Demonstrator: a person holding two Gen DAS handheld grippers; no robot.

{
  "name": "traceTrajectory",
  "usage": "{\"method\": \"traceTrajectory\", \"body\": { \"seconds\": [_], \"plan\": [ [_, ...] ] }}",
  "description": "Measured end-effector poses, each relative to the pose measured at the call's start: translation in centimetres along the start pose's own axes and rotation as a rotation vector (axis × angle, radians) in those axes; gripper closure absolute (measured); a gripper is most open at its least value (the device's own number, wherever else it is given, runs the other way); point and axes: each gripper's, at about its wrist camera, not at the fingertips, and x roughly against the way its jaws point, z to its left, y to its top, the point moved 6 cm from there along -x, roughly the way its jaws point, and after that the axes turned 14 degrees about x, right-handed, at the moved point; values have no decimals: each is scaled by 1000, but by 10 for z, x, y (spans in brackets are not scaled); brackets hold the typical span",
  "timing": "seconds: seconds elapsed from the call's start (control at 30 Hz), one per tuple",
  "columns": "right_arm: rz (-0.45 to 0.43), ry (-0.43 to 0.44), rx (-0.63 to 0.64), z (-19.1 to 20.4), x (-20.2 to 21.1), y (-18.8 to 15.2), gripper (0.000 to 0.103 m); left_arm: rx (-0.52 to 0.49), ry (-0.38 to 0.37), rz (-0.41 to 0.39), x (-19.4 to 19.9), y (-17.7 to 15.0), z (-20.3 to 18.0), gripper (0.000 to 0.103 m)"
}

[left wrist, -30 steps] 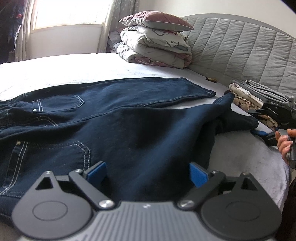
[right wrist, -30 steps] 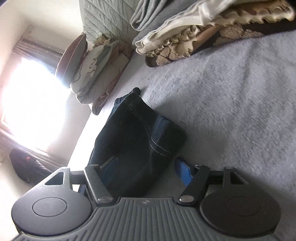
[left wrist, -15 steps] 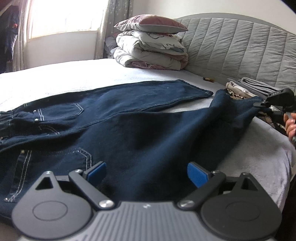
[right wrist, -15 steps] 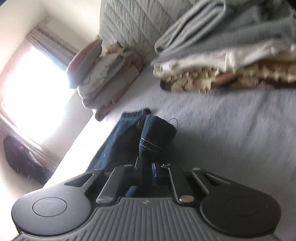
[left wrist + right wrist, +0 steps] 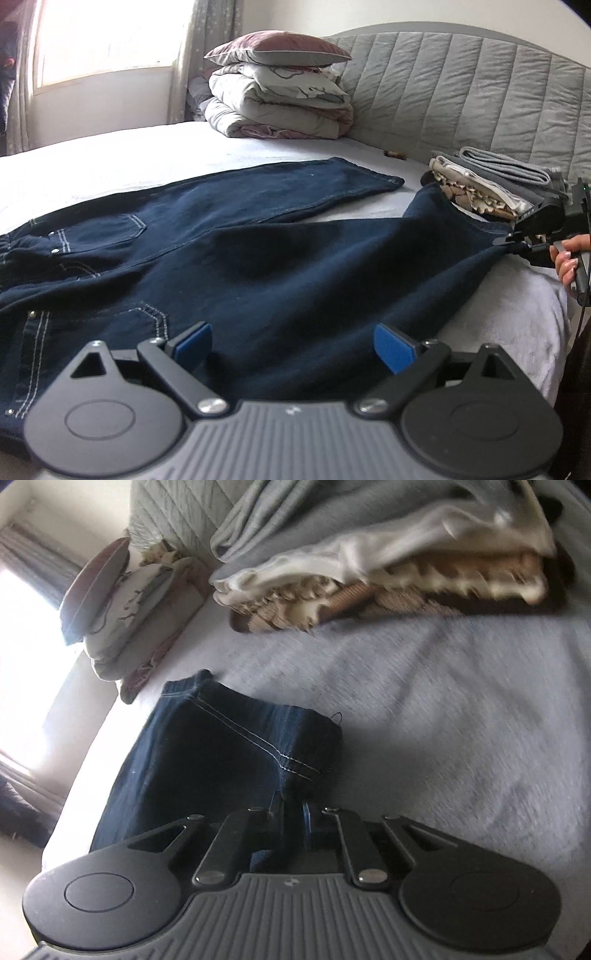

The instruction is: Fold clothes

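Observation:
Dark blue jeans (image 5: pixel 258 266) lie spread on the bed, waist at the left, one leg flat toward the headboard. The near leg is stretched toward the right, its hem (image 5: pixel 295 760) pinched in my right gripper (image 5: pixel 295 812), which is shut on it. That gripper also shows at the right edge of the left wrist view (image 5: pixel 517 240), held by a hand. My left gripper (image 5: pixel 291 343) is open, its blue pads on either side of the near leg's thigh area, just above the fabric.
A stack of folded clothes (image 5: pixel 491 184) sits near the headboard on the right, close to the held hem; it also shows in the right wrist view (image 5: pixel 369 579). Pillows and a folded duvet (image 5: pixel 277 99) are piled at the back. The grey padded headboard (image 5: pixel 480 92) runs behind.
My right gripper closed on the leg hem and pulled it out to the right, straightening the crumpled near leg. My left gripper stayed open over the thigh.

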Motion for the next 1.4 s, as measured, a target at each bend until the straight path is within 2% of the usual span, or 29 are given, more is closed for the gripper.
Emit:
{"method": "traceTrajectory", "body": {
  "seconds": [0.13,0.2,0.4,0.53,0.8,1.07,1.27,1.4],
  "plan": [
    [-17,14,-15,-3,4,2,82,-23,-17,4,-3,0,-6,7],
    [-32,28,-49,-6,7,3,72,-41,-29,7,-5,-1,-10,7],
    [-66,49,-59,-5,7,14,58,-102,-50,29,-17,-4,-24,7],
    [-56,36,-34,-3,0,17,57,-137,-48,45,-29,-6,-33,7],
    [-83,38,-71,-15,4,22,57,-199,-70,45,-39,-8,-53,7],
    [-88,68,-95,-31,10,23,57,-266,-78,39,-43,-13,-68,7],
    [-90,106,-213,-52,21,22,57,-315,-112,40,-45,-17,-81,7],
    [-87,108,-226,-57,21,22,57,-358,-118,47,-50,-21,-91,7]
  ]
}}
